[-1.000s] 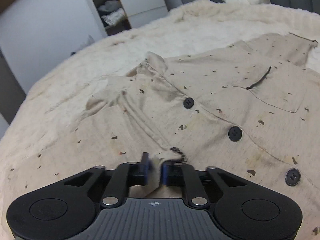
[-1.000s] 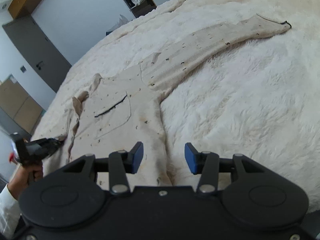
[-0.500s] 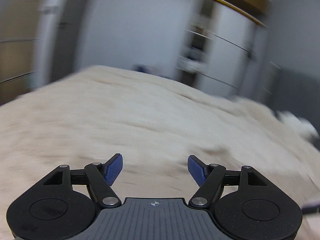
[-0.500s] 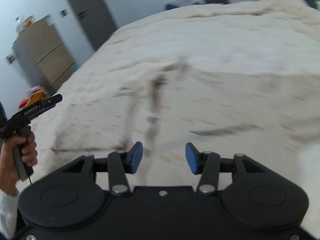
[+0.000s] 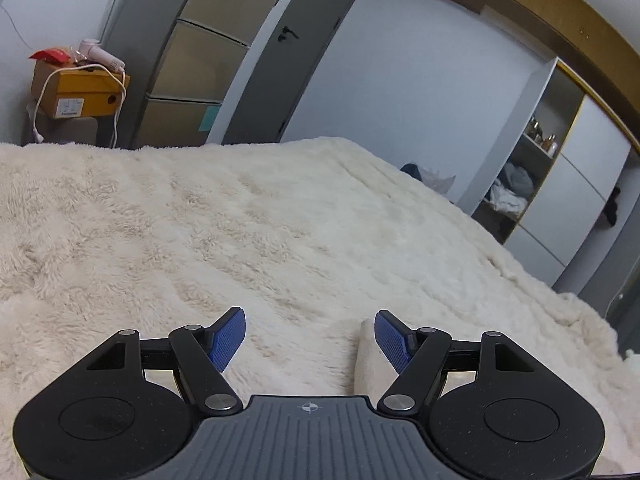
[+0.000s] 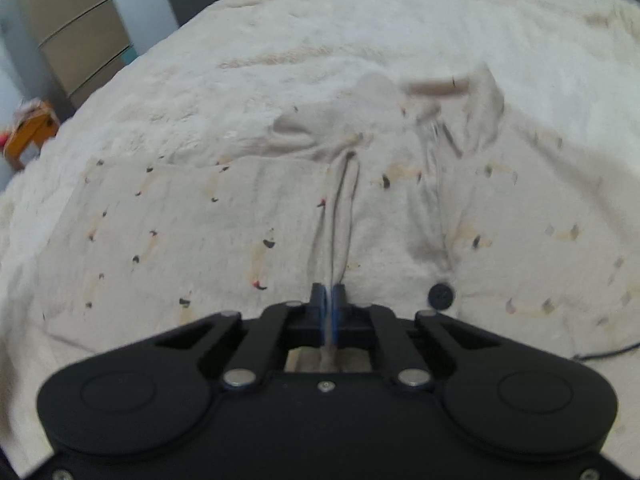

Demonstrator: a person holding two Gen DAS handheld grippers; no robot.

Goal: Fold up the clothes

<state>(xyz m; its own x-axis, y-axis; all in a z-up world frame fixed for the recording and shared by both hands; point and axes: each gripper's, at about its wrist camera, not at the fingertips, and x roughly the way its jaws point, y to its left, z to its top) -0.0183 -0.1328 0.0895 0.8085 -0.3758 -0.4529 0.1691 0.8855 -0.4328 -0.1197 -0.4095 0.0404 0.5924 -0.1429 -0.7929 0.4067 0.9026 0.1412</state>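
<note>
Cloth was the whole matter for the right gripper (image 6: 329,300): its fingers had just been closing and were now clenched on a raised ridge of the shirt (image 6: 224,216), pads pressed flat on the thin fold between them. That ridge ran straight away from the fingers, along their line, toward the rumpled collar (image 6: 476,104) at the far end; a dark button (image 6: 440,295) lay just right of the grip. The shirt lay spread on the bed (image 6: 360,12), front up, blurred but readable. The left gripper (image 5: 310,340) stood released, fingers wide, nothing clamped; a pale edge of fabric (image 5: 366,356) sat against the inner side of its right finger (image 5: 390,342), and whether that was shirt or blanket could not be told. It faced bare blanket (image 5: 248,220) and the door (image 5: 288,48). Judged so, the right hand was nearer the work, and any fold would hinge on pulling across that ridge.
</note>
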